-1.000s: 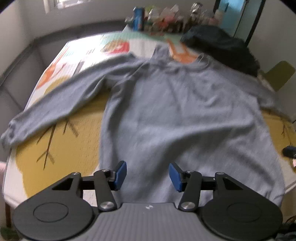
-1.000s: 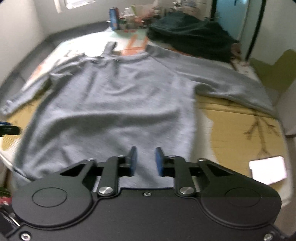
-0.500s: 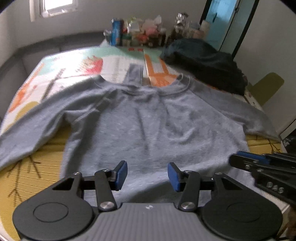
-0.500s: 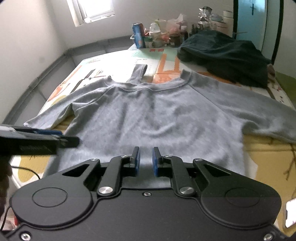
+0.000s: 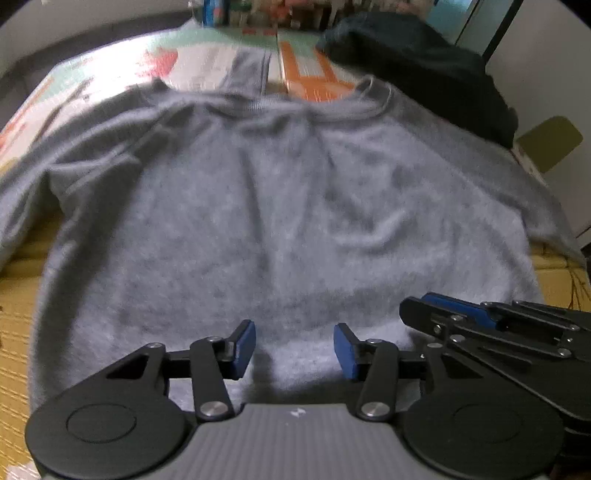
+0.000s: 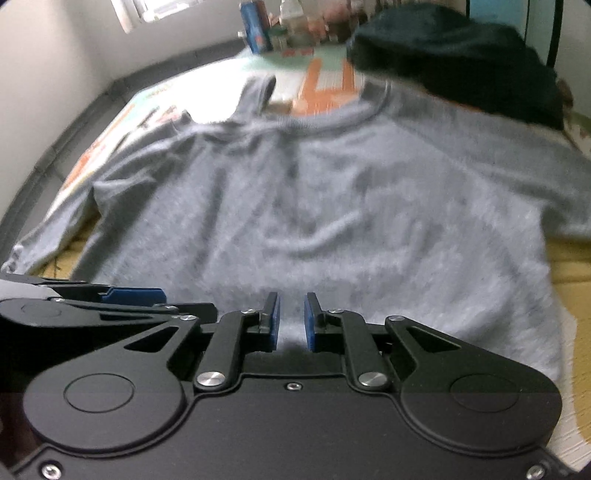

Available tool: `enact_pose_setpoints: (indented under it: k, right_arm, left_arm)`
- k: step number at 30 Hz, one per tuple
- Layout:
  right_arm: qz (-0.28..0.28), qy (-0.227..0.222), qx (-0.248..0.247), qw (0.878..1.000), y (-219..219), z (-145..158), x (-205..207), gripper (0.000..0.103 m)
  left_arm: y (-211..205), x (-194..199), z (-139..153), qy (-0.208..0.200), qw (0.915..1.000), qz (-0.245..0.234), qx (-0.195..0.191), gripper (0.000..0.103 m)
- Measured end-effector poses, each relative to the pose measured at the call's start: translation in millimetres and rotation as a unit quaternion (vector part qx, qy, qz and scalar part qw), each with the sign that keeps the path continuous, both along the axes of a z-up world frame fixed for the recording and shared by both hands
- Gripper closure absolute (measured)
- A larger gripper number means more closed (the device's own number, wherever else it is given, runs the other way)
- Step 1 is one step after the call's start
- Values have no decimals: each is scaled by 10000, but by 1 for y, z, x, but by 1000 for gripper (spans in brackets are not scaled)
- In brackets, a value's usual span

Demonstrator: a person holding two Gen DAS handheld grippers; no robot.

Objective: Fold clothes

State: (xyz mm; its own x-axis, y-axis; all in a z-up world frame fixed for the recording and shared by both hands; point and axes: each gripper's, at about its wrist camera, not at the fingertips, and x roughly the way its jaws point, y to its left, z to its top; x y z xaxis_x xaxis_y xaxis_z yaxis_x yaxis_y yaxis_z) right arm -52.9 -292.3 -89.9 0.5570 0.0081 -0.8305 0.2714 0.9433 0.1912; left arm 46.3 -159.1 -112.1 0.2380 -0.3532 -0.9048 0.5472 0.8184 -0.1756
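Grey sweatshirt [image 5: 280,221]: soft fuzzy knit cloth, ribbed collar. Dark garment [image 6: 461,55]: matt cloth. Left tongs [image 5: 294,349], right tongs [image 6: 291,321]: matt black plastic, blue pads, shiny metal rivets.

Pale plain walls [image 6: 51,70]. Bright window [image 6: 147,9] at upper left. Blue door [image 5: 448,16] at far right. Patterned table covering [image 5: 207,62]; cluttered containers [image 6: 280,26] along far edge.

A grey sweatshirt [image 6: 332,206] is spread flat on the patterned table [image 6: 569,273], the right gripper [image 6: 291,321] is held over its hem with jaws narrowly parted, and the left gripper [image 6: 110,299] is seen beside it.
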Motion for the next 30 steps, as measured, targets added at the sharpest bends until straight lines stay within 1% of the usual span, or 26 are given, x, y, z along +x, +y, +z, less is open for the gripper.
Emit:
enact_pose_setpoints:
  k: [3,8,16,24,30]
  right_arm:
    - [7,141,42,9999,0,-12,0,90]
    - [12,285,81,9996,-4,-20,-7,90]
    - [-9,322,-56,9995,-12,-20,-29,90]
    - [-260,309,-203,9990,-32,-16,-51,90]
    - [-652,523,-371,9958,-53,-18,-77,89]
  left_arm:
    - [0,-5,-4,-95,9999,-94,87,54]
    - [3,-11,-4,-199,9993,-199,247,53]
    - [26,-21,-4,-452,9980,-116,422,49]
    - [60,-12,-4,-570,9959,335,626,47]
    - [94,-5,-4,-547,9930,776,696,43]
